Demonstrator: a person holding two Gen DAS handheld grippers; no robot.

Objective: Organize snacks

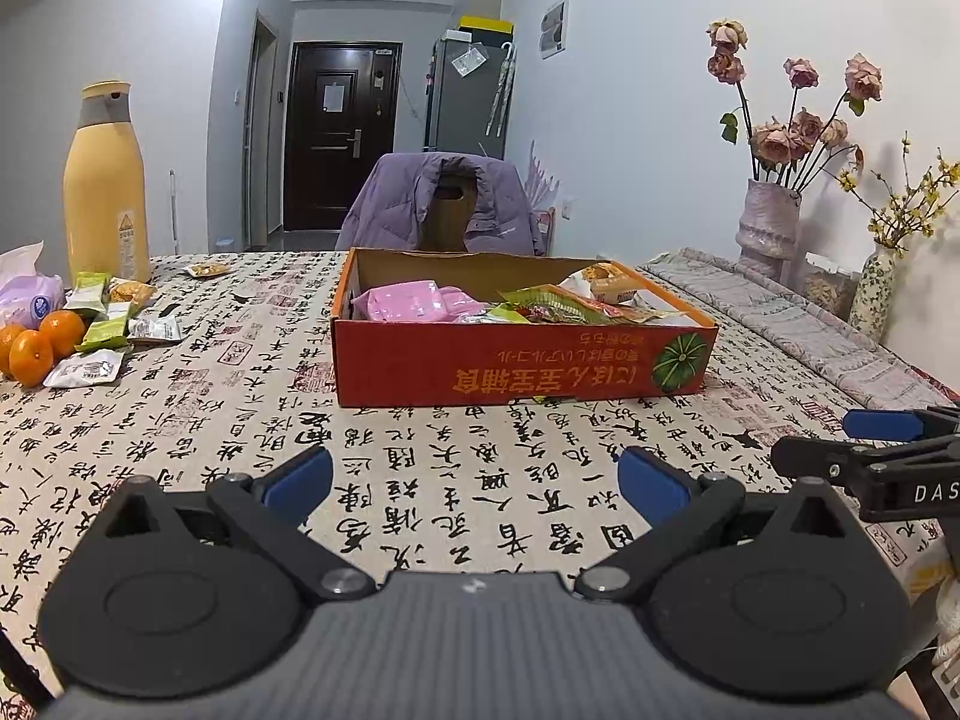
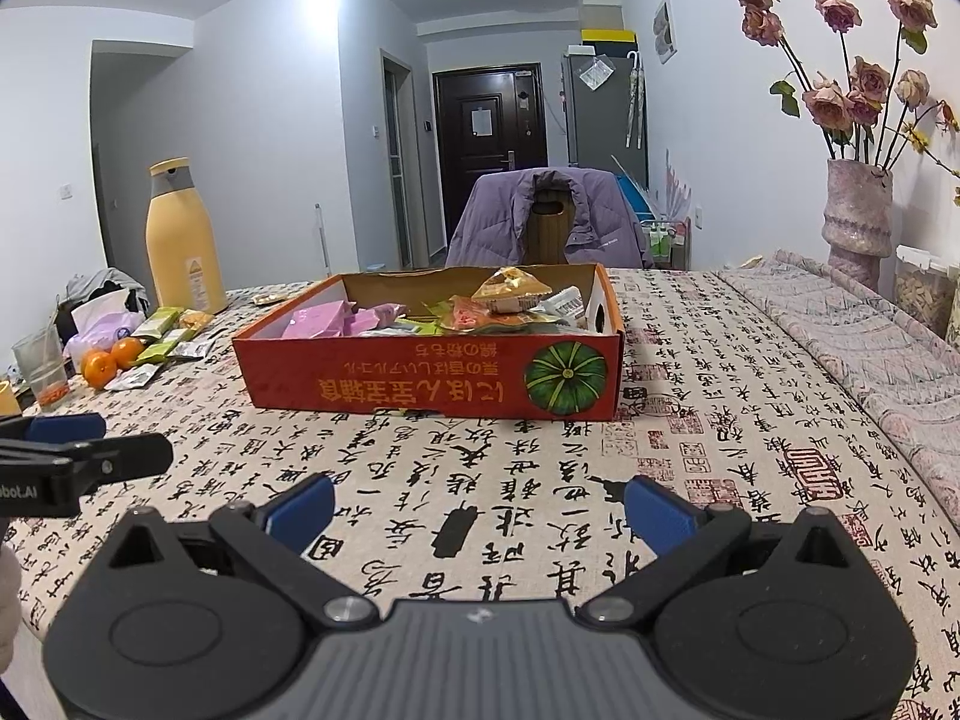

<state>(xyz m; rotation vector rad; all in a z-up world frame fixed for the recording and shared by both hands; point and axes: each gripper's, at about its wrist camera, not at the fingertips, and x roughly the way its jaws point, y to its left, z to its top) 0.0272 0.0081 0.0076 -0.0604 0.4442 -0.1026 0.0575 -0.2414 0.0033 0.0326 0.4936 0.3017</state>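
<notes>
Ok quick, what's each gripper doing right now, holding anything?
Left gripper: open, holding nothing, above the tablecloth.
Right gripper: open, holding nothing.

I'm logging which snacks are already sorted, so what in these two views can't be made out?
- Box bottom layer: both views, hidden by the near wall and top packets.
- Loose packets by the oranges: labels too small, both views.
- Right hand-held gripper: cut off by the left view's edge.
</notes>
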